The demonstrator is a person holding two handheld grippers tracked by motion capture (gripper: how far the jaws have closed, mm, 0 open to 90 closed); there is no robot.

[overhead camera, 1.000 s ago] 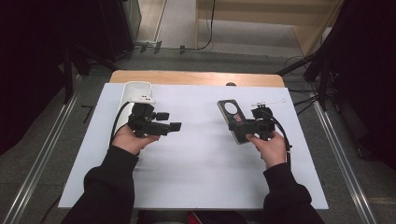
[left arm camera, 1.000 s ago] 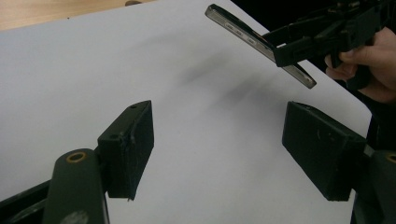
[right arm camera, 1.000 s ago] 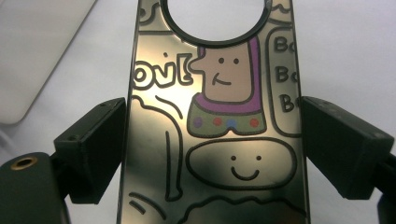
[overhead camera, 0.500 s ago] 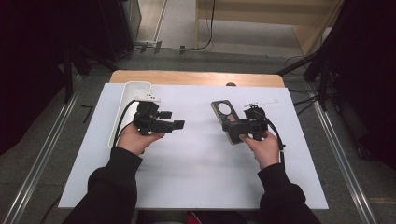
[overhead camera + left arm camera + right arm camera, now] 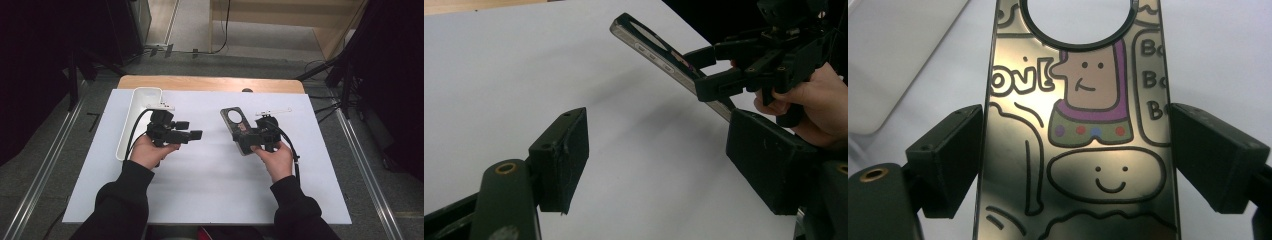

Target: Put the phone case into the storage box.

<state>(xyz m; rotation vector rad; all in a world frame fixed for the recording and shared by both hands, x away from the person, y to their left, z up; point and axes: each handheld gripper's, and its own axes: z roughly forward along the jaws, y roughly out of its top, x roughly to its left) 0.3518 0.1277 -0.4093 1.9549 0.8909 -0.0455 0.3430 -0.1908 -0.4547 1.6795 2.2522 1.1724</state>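
Note:
A dark glossy phone case [image 5: 236, 122] with cartoon drawings and a round camera hole is held off the white sheet, tilted. My right gripper [image 5: 251, 138] is shut on it, one jaw pressed on each long edge. In the right gripper view the case [image 5: 1083, 125] runs up between the two jaws of that gripper [image 5: 1075, 160]. My left gripper [image 5: 193, 135] hovers left of centre, pointing right toward the case, open with nothing between its jaws. The left gripper view looks past the wide gap of this gripper [image 5: 659, 155] at the case [image 5: 659, 50] and the right gripper [image 5: 719, 70] clamping it.
A long white tray [image 5: 142, 100] lies at the sheet's left, behind the left hand, and its corner [image 5: 893, 60] appears in the right gripper view. A thin white stick [image 5: 274, 110] lies behind the right gripper. The white sheet [image 5: 210, 190] covers a wooden table [image 5: 210, 82].
The right gripper has carried the phone case left toward the table's middle and slightly nearer. The left gripper has drifted a little right, still open.

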